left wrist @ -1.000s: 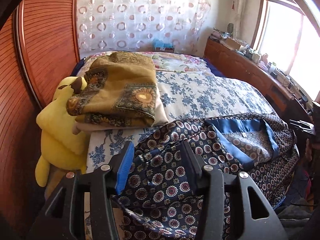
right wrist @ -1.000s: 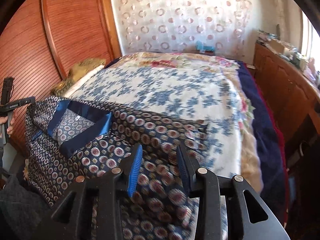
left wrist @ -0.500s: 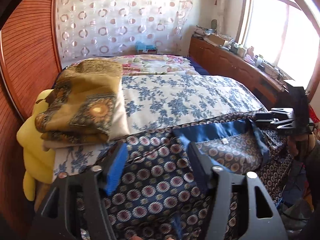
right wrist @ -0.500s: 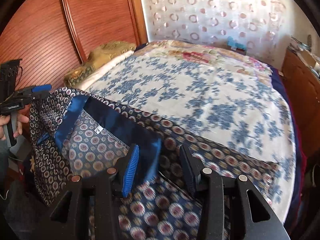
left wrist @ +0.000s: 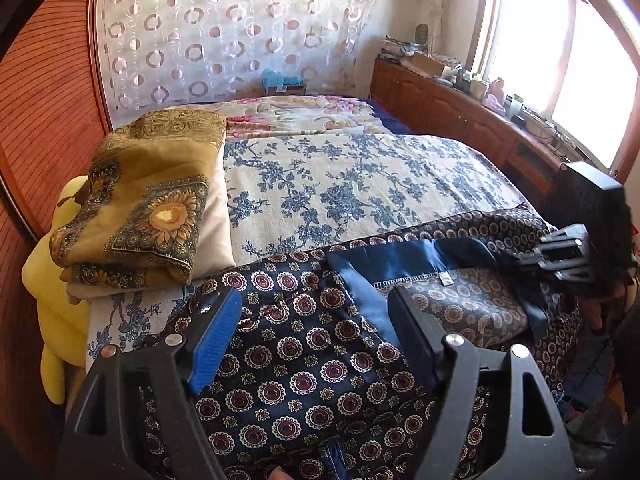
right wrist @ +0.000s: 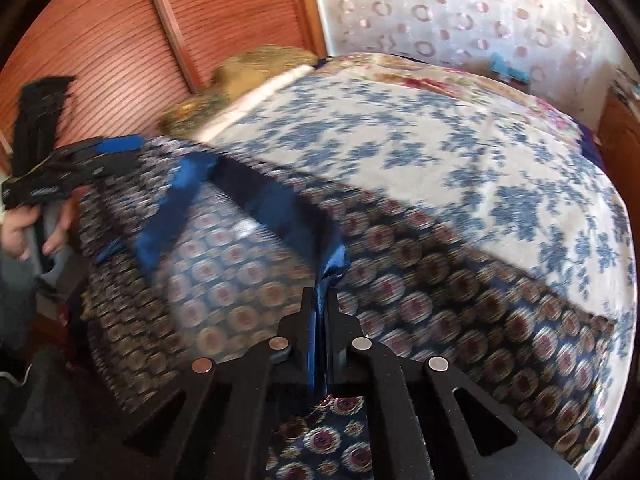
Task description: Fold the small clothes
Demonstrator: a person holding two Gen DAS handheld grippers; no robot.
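A dark navy garment [left wrist: 304,360] printed with round medallions lies spread over the near edge of the bed, its shiny blue collar [left wrist: 400,260] facing up. My left gripper [left wrist: 316,300] hovers low over the garment's left part; its jaws are opening and nothing is pinched between them. In the blurred right wrist view my right gripper [right wrist: 320,296] is shut on a fold of the blue collar [right wrist: 332,268]. It also shows at the right edge of the left wrist view as the right gripper [left wrist: 568,256]. The left gripper [right wrist: 60,168] is at the garment's far left corner.
A folded mustard sunflower cloth [left wrist: 148,200] rests on a cream pillow at the bed's left, with a yellow plush toy [left wrist: 48,280] beside it. The blue floral bedspread [left wrist: 360,184] stretches behind. A wooden sideboard [left wrist: 460,108] with clutter runs under the window. A hand [right wrist: 24,232] grips the left tool.
My left jaws have spread wider above the garment. My right gripper has slid left to the blue collar and closed on it.
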